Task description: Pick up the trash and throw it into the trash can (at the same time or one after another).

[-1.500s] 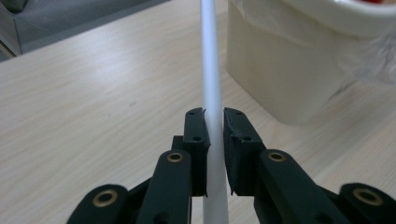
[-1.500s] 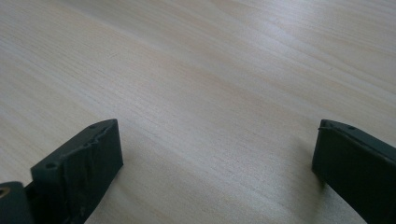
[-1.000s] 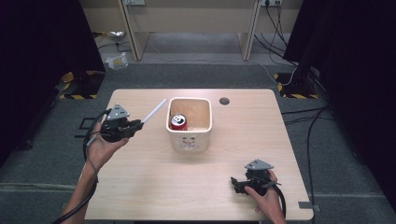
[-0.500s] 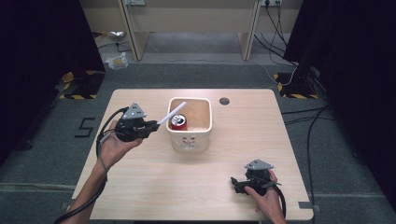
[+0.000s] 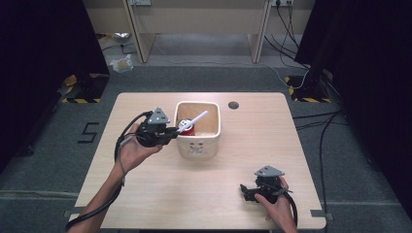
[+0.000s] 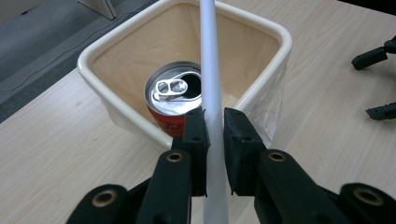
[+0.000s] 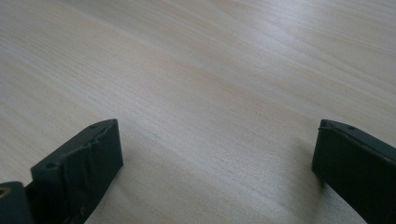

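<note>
A large dark "5" [image 5: 90, 132] is marked on the grey floor [image 5: 58, 160], left of the bench [image 5: 194, 194]. No other writing is legible.

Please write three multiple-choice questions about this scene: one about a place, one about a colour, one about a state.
1. Where does the can stand?
A. inside the cream bin
B. on the floor
C. beside the right gripper

2. What colour is the stick held over the bin?
A. green
B. white
C. black

3. How is the left gripper?
A. wide open
B. lying on the table
C. shut on the stick

Answers: 1 A, the bin walls surround the can; 2 B, it shows white; 3 C, both pads press it.
</note>
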`<state>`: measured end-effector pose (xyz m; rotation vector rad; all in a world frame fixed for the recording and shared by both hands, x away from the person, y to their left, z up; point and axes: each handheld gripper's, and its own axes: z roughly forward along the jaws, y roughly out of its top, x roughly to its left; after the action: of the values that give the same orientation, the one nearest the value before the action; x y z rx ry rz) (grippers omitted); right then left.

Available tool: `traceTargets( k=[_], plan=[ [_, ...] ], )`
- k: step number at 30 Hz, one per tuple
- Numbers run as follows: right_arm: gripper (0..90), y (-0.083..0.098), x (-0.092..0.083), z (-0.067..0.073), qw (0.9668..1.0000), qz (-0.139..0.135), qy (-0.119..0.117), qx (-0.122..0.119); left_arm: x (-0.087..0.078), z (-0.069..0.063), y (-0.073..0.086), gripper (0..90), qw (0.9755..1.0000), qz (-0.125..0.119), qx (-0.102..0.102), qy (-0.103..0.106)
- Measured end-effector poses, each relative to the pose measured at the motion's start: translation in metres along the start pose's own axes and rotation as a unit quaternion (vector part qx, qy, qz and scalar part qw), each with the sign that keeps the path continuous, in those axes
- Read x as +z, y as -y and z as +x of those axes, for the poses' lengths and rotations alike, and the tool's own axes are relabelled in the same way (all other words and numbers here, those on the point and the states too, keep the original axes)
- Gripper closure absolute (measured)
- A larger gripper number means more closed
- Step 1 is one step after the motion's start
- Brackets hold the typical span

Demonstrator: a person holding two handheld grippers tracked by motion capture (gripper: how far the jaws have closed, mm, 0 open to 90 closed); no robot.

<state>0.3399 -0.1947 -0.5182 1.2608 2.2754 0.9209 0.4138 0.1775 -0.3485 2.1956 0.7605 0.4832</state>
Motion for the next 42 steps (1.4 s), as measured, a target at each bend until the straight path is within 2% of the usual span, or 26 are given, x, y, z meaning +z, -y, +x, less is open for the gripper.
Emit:
traceTargets(
  k=[21,31,35,42],
  plan=[
    [1.8,0.000,0.000,0.001,1.0000,0.000,-0.002,0.000,0.018,-0.004,-0.013,79.4,0.9997,0.021,0.008,0.009],
    [1.8,0.000,0.000,0.001,1.0000,0.000,-0.003,0.000,0.023,-0.001,-0.017,78.9,0.9996,0.023,0.004,0.014],
    [1.8,0.000,0.000,0.001,1.0000,0.000,-0.003,0.000,0.024,-0.002,-0.020,74.3,0.9997,0.014,-0.001,0.018],
    [1.8,0.000,0.000,0.001,1.0000,0.000,-0.003,0.000,0.015,-0.002,-0.025,57.2,0.9998,-0.011,-0.013,0.014]
  ],
)
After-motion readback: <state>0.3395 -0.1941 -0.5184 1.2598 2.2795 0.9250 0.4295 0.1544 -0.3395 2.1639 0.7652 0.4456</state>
